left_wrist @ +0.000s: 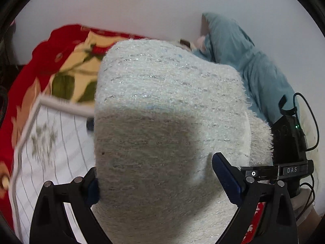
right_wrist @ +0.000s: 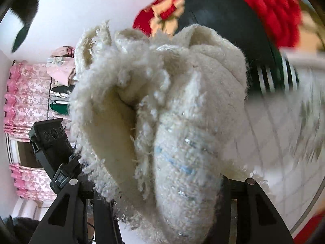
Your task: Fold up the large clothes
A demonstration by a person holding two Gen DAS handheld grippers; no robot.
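A fluffy white knit garment [left_wrist: 162, 111] with silvery threads fills the left wrist view, held up and draped between the fingers of my left gripper [left_wrist: 158, 181], which is shut on it. In the right wrist view the same white garment [right_wrist: 166, 111] is bunched in thick folds between the fingers of my right gripper [right_wrist: 166, 193], which is shut on it. The fingertips are hidden by cloth. The right gripper's body [left_wrist: 290, 142] shows at the right of the left wrist view, close beside the cloth.
A red floral blanket [left_wrist: 61, 61] covers the bed, with a white patterned sheet [left_wrist: 50, 152] on it. A teal garment [left_wrist: 243, 57] lies by the white wall. In the right wrist view a dark striped garment [right_wrist: 233, 30] lies on the blanket and pink curtains [right_wrist: 26, 97] hang at left.
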